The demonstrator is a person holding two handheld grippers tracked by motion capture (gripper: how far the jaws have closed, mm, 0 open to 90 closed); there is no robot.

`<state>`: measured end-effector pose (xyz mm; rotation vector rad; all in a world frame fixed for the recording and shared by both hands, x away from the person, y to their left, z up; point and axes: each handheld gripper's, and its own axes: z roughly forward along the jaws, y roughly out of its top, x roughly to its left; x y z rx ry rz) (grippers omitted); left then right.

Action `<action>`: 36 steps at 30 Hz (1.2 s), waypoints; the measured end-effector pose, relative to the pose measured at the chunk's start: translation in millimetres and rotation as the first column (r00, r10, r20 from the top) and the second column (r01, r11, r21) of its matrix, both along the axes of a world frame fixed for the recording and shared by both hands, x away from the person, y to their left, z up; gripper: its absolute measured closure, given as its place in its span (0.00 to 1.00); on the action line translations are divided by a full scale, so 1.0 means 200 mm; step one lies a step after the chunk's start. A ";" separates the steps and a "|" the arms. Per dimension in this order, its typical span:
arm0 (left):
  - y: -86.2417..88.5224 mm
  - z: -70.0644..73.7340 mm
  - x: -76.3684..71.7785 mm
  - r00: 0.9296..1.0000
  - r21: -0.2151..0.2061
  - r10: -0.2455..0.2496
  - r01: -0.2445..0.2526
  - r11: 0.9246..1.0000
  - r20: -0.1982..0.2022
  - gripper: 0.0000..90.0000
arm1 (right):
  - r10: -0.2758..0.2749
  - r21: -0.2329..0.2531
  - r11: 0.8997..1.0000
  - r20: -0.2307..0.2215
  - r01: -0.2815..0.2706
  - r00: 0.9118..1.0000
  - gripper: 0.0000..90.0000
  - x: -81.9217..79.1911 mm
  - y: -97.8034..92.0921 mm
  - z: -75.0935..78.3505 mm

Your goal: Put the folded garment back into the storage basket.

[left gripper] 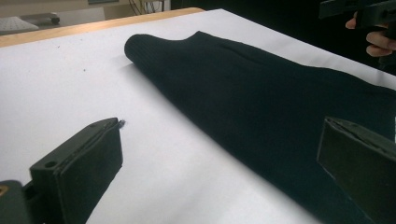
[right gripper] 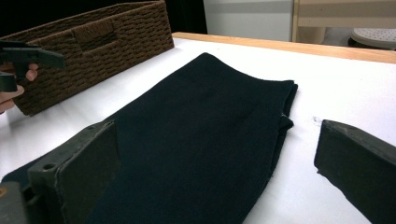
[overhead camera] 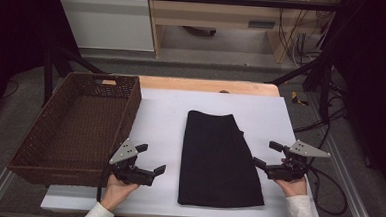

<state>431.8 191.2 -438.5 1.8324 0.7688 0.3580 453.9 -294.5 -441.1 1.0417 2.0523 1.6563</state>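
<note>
**Folded black garment flanked by two open tools**

A folded black garment (overhead camera: 221,160) is laid flat on the white table (overhead camera: 166,112), its long side running away from the person and its near edge close to the table's front edge. The left tool (overhead camera: 152,159) is held just beside the garment's left edge, its jaws spread wide and empty; in the left gripper view one jaw is seen over bare table and the other over the dark cloth. The right tool (overhead camera: 267,155) is held at the garment's right edge, jaws likewise wide apart with nothing between them. A brown woven basket (overhead camera: 75,127) is stood at the table's left side, near the left tool and apart from the garment.
</note>
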 end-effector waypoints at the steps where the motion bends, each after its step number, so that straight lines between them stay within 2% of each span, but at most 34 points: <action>1: 0.00 0.00 0.00 1.000 0.001 0.000 0.000 1.000 0.000 0.00 | 0.000 0.001 1.000 0.001 0.000 1.000 0.01 0.00 0.00 0.00; 13: -0.01 0.01 0.01 1.000 0.015 0.014 -0.014 1.000 -0.005 0.00 | 0.003 -0.010 1.000 -0.005 -0.004 1.000 0.01 0.00 0.00 0.01; 24: -0.08 0.03 0.05 0.999 0.025 0.025 -0.024 0.999 -0.021 0.00 | 0.006 -0.024 1.000 -0.013 -0.006 1.000 0.01 -0.01 0.02 0.02; 36: -0.08 0.08 0.09 0.999 0.023 0.038 -0.037 0.999 -0.019 0.00 | 0.012 -0.041 0.999 -0.024 -0.013 1.000 0.01 -0.01 0.04 0.02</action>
